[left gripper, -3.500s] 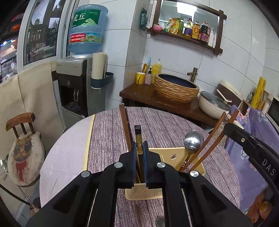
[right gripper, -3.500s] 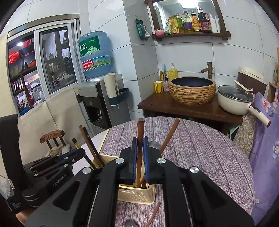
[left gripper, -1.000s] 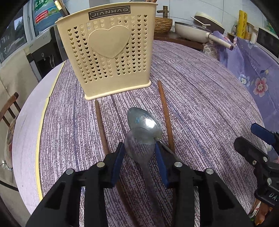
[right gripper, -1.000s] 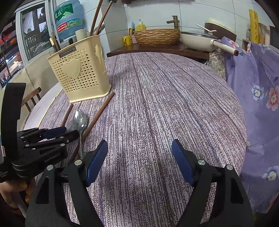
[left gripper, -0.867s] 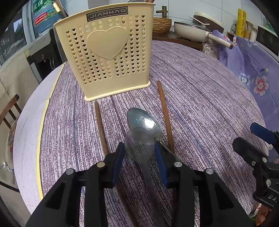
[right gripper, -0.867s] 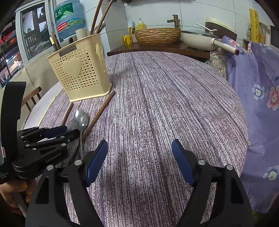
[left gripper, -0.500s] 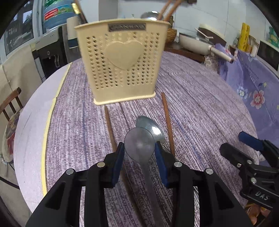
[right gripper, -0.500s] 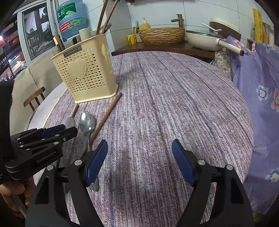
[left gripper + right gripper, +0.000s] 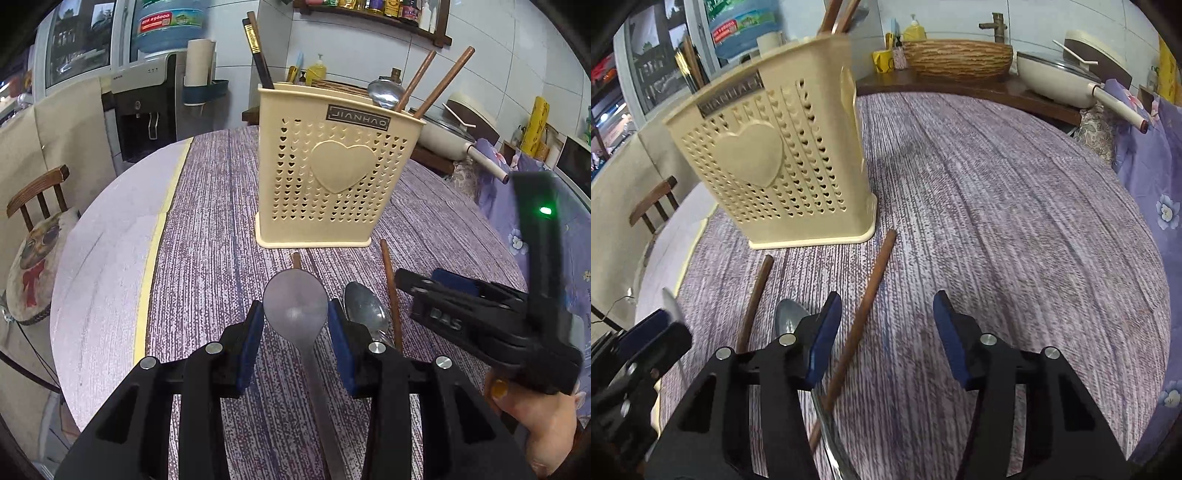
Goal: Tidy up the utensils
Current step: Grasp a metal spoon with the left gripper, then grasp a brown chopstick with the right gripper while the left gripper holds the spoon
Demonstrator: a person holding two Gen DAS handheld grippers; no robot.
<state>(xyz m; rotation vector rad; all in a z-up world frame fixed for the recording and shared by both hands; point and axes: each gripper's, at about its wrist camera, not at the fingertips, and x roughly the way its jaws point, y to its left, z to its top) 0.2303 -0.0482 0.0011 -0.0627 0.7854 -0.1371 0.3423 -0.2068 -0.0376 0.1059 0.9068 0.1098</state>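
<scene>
With 1 spoon (image 9: 295, 308) clamped by its bowl between the pads of the left gripper (image 9: 295, 325) and lifted off the cloth, the sorting looks partly done. The cream holder (image 9: 332, 173) already has 2 brown chopsticks (image 9: 443, 83), a spoon and a dark pair standing in it. Left on the table (image 9: 997, 184): a second spoon (image 9: 364, 308), a chopstick (image 9: 864, 314) to its right and another chopstick (image 9: 753, 295) to its left, all lying just in front of the holder's base.

The right gripper (image 9: 886, 332) holds nothing; its jaws have just been closing but stand apart, with the long chopstick running between them, pads not on it.

Room to move: the 2 grippers sit close side by side, so a collision is possible. The right half of the table is bare cloth, and the holder's open top is crowded on the right, freer mid-left.
</scene>
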